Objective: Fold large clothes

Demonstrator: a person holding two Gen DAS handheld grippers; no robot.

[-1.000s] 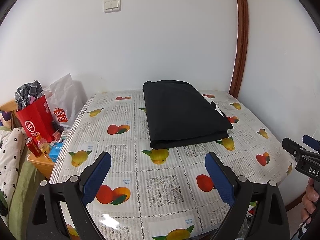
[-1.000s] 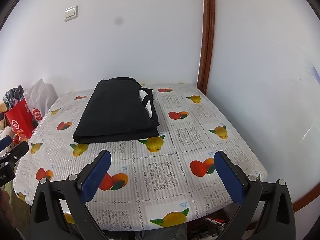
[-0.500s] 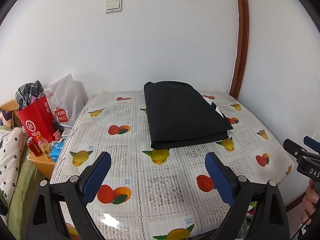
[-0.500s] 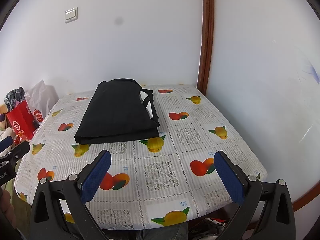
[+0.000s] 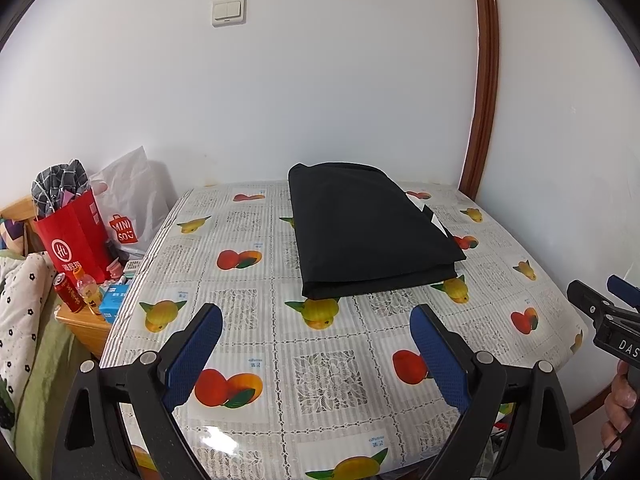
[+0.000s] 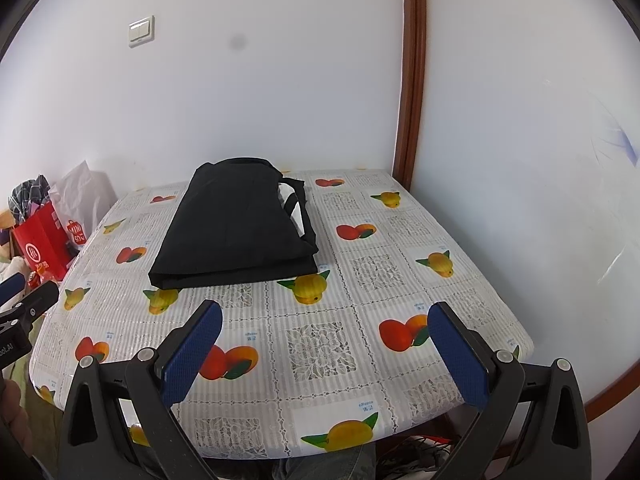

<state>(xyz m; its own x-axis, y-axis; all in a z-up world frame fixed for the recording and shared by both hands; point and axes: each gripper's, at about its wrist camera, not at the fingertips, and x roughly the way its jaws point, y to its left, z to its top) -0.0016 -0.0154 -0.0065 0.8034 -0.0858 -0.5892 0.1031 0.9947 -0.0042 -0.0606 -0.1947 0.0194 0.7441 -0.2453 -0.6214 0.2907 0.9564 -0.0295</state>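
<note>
A black garment (image 5: 368, 232) lies folded into a thick rectangle on the far middle of the table; in the right wrist view (image 6: 240, 228) a bit of white shows at its right edge. My left gripper (image 5: 316, 356) is open and empty, held above the table's near edge, well short of the garment. My right gripper (image 6: 326, 354) is open and empty too, also back at the near edge. Each gripper shows at the side of the other's view.
The table (image 5: 248, 320) has a fruit-print cloth and stands in a wall corner. To its left are a red paper bag (image 5: 72, 236), a white Miniso bag (image 5: 128, 204), a can and bottles on a wooden stand (image 5: 84, 328). A brown door frame (image 5: 480, 80) runs up at right.
Both views have risen and drawn back a little from the table. The folded garment has not moved, and both grippers stay open.
</note>
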